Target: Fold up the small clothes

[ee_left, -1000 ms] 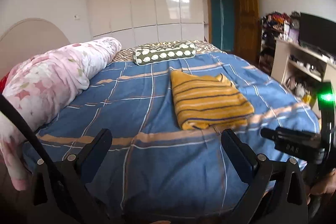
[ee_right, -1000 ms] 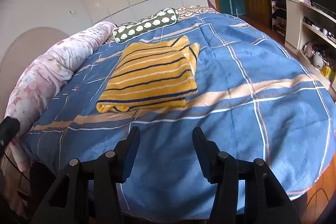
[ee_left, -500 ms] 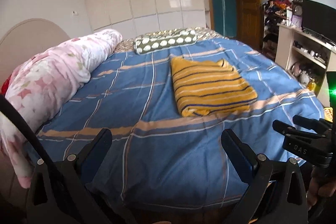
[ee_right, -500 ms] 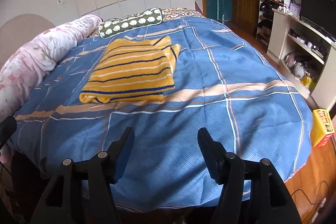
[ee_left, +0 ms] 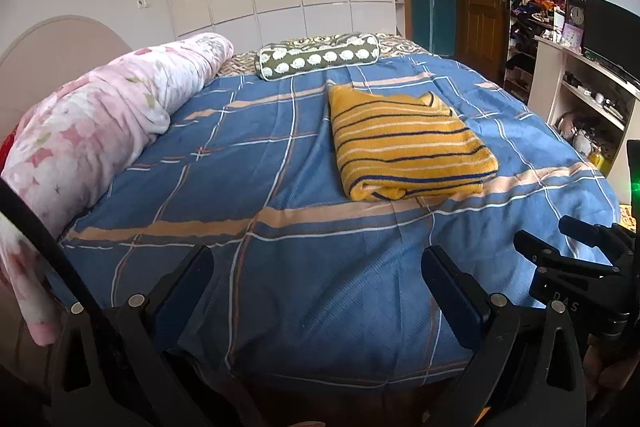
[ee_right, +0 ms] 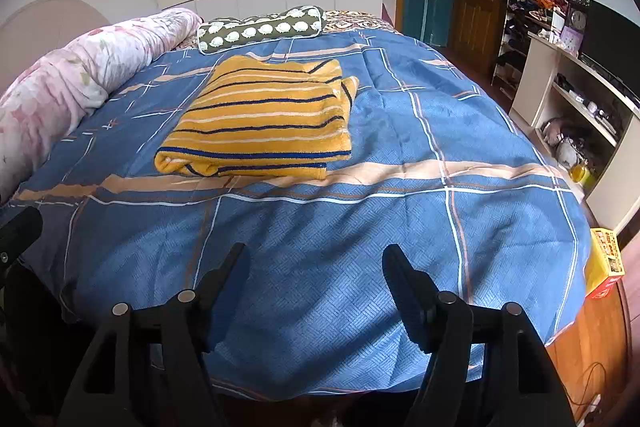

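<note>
At the far left a pink floral quilt (ee_left: pixel 92 131) lies rolled along the left edge of the bed (ee_left: pixel 320 287), which is covered by a blue checked sheet. Beyond the quilt's far end a green bolster (ee_left: pixel 318 56) with white dots rests across the head of the bed.

The left gripper (ee_left: pixel 318 275) hangs over the near edge of the bed with its jaws spread wide and only sheet showing between them. To the right of the bed's middle, well beyond both grippers, the sweater (ee_right: pixel 260 119) lies folded into a flat yellow rectangle with dark and pale stripes, its thick folded edge toward the near side, touching nothing but the sheet.

The right gripper (ee_right: pixel 314 279) is also over the near edge, right of the left one; its jaws have just been opening and stand apart with nothing between them.

At the far right a pale shelf unit (ee_right: pixel 576 115) carries a dark screen (ee_right: pixel 612 39), and a yellow box (ee_right: pixel 606 263) sits on the floor by the bed's near right corner.
</note>
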Demonstrator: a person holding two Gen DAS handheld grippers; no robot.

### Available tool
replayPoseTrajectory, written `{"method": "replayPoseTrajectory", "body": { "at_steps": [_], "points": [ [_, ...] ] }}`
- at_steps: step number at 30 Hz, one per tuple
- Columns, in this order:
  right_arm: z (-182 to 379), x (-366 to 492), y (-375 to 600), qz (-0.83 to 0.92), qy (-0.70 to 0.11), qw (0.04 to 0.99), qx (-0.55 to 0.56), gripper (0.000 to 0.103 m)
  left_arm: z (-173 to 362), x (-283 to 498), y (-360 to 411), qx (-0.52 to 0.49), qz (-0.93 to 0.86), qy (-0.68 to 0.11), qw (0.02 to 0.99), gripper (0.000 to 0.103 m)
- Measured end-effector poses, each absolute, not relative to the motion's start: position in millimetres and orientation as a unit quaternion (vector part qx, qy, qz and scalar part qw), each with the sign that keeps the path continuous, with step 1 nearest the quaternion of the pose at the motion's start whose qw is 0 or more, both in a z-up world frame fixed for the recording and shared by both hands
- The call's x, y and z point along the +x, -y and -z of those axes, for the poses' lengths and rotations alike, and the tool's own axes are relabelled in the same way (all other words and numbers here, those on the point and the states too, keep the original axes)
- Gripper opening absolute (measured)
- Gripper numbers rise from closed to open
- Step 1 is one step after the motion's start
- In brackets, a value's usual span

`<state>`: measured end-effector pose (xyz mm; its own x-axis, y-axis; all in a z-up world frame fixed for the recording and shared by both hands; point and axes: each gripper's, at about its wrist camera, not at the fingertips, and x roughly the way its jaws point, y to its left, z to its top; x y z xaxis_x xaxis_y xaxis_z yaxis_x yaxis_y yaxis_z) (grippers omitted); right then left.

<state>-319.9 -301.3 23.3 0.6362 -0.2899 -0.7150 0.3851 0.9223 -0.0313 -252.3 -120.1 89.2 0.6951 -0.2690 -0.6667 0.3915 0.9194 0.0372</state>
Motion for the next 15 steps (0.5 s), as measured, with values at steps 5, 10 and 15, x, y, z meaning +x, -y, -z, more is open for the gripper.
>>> {"method": "replayPoseTrajectory", "body": {
  "at_steps": [5,10,15],
  "points": [
    [-19.6,-318.1,300.2,0.187,-0.391,0.899,0.057,0.073,-85.5,-250.8,120.2,0.086,0.181,-0.354,0.914,0.103],
    [-18.3,-318.4,297.7,0.188,-0.393,0.898,0.056,0.074,-83.1,-250.1,120.0,0.084,0.183,-0.359,0.911,0.103],
    [-16.7,-316.9,298.8,0.192,-0.398,0.896,0.056,0.074,-80.4,-248.1,121.0,0.082,0.186,-0.368,0.908,0.103]
  ]
}}
